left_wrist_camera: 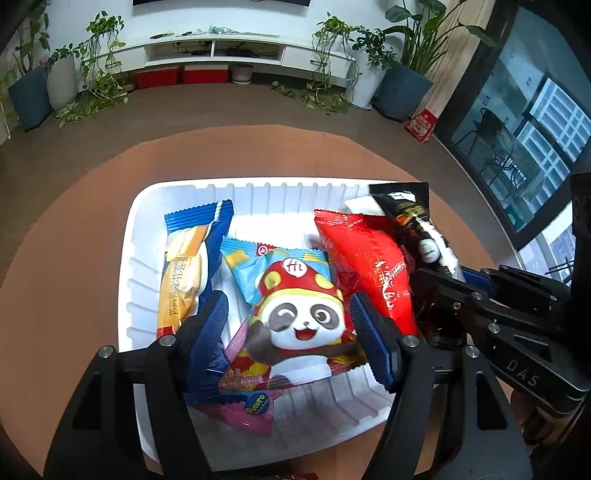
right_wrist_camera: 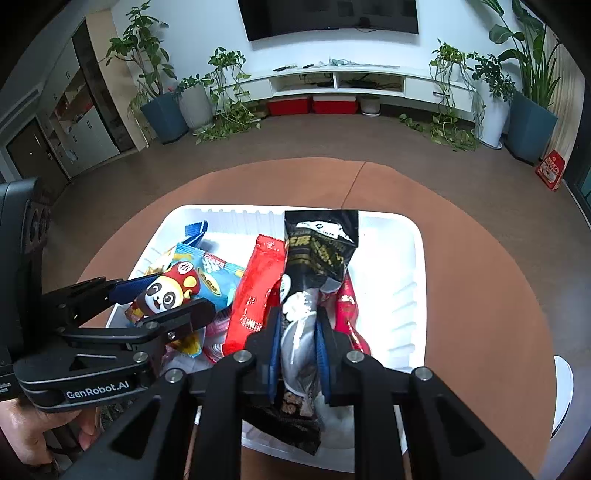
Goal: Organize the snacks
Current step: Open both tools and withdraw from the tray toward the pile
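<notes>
Potted plants (right_wrist_camera: 162,107), television (right_wrist_camera: 328,16), cabinet (right_wrist_camera: 336,83)

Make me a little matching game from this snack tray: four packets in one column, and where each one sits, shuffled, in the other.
Packets:
1. panda packet
2. black packet
3. red packet
4. blue-and-orange packet

Places:
A. along the tray's left wall in the left wrist view
B. between the left gripper's open jaws
C. pinched in the right gripper
D. between the panda packet and the black packet

Pairs: 1-B, 2-C, 3-D, 4-A
</notes>
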Demonstrator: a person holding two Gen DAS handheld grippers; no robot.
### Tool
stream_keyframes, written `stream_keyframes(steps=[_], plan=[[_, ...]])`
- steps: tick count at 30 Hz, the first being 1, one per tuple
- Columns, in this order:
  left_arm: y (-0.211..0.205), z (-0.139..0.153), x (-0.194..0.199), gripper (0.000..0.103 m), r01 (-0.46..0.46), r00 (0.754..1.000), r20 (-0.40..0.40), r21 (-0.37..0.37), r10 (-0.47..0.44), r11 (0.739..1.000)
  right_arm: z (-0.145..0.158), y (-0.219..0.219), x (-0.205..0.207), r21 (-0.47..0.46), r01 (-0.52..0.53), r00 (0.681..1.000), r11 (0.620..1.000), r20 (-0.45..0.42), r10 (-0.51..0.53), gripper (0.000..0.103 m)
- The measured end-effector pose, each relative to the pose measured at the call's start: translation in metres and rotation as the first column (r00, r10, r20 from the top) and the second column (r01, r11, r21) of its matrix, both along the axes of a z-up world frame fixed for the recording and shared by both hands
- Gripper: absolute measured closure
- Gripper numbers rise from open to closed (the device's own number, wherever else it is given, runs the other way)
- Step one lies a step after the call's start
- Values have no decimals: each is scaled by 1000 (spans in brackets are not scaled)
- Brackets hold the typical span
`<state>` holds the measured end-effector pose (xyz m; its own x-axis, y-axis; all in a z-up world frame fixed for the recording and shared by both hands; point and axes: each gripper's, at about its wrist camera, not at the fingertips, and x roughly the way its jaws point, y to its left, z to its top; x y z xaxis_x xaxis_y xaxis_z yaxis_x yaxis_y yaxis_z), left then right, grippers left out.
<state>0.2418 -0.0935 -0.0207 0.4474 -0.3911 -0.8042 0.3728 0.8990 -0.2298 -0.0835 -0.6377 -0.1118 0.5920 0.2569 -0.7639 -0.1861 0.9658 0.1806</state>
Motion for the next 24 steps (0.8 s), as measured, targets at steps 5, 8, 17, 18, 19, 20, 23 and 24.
stream_keyframes(steps=[5, 8, 17, 18, 19, 20, 23, 24], plan=[[8, 10, -10, 36, 0, 1000, 17, -4, 0, 1000, 7, -2, -4, 5, 1, 1000, 1000, 21, -1, 72], [11, 18, -18, 20, -6, 999, 36, -11, 7, 1000, 14, -5, -7, 23, 3, 999, 1000, 38, -4, 57], [30, 56, -52, 0, 4, 995, 96, 3, -4, 1000, 39, -28, -18, 116, 26, 994, 993, 102, -38, 26], [33, 61, -57, 0, 2, 994, 111, 11, -3, 1000, 41, -31, -21, 129, 26, 993, 991, 111, -40, 25], [37, 67, -65, 0, 0, 990, 140, 30, -4, 1000, 43, -32, -22, 141, 25, 992, 990, 121, -42, 24], [41, 73, -71, 0, -3, 987, 158, 47, -5, 999, 45, -33, -24, 151, 25, 991, 988, 129, -45, 21], [58, 89, -93, 0, -16, 977, 215, 63, 1, 998, 54, -42, -34, 206, 26, 982, 978, 176, -64, 12], [68, 97, -105, 0, -30, 965, 261, 60, 13, 998, 56, -44, -37, 221, 26, 980, 975, 187, -69, 11]])
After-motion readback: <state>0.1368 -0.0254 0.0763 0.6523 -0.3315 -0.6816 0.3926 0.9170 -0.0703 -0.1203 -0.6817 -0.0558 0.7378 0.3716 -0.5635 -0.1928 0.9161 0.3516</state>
